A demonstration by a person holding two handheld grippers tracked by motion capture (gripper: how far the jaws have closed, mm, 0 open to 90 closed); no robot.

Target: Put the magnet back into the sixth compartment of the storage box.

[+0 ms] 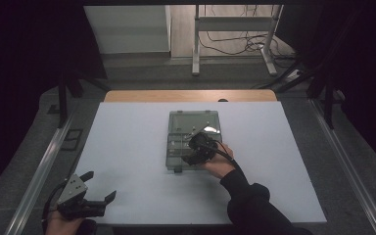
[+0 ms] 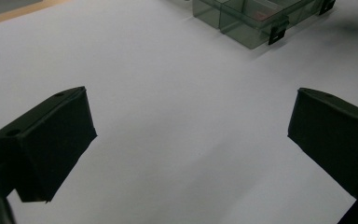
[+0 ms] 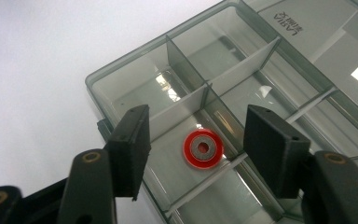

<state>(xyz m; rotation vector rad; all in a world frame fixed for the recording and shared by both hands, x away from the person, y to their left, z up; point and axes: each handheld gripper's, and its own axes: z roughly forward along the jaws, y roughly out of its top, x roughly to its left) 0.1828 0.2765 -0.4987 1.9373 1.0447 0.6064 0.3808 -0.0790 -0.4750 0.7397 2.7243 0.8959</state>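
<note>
A smoke-grey clear organiser box point(image 1: 176, 147) lies at the middle of the white table, its lid point(image 1: 194, 121) folded open toward the far side. My right gripper point(image 1: 196, 147) hovers over the box's compartments. In the right gripper view its jaws point(image 3: 198, 119) stand open above a red ring with a metal centre point(image 3: 203, 148), which lies flat on a compartment floor beside a divider; neither pad touches it. My left gripper point(image 1: 100, 185) rests near the table's front left corner, open and empty, and its own view point(image 2: 191, 126) shows bare table between the jaws and the box point(image 2: 242, 18) farther off.
The white table top point(image 1: 127, 147) has a wooden strip point(image 1: 191, 95) along its far edge. Metal rails point(image 1: 44, 166) run along both sides. A white stand with cables point(image 1: 235, 29) is on the floor beyond. A dark sleeve point(image 1: 254, 205) comes in from the bottom right.
</note>
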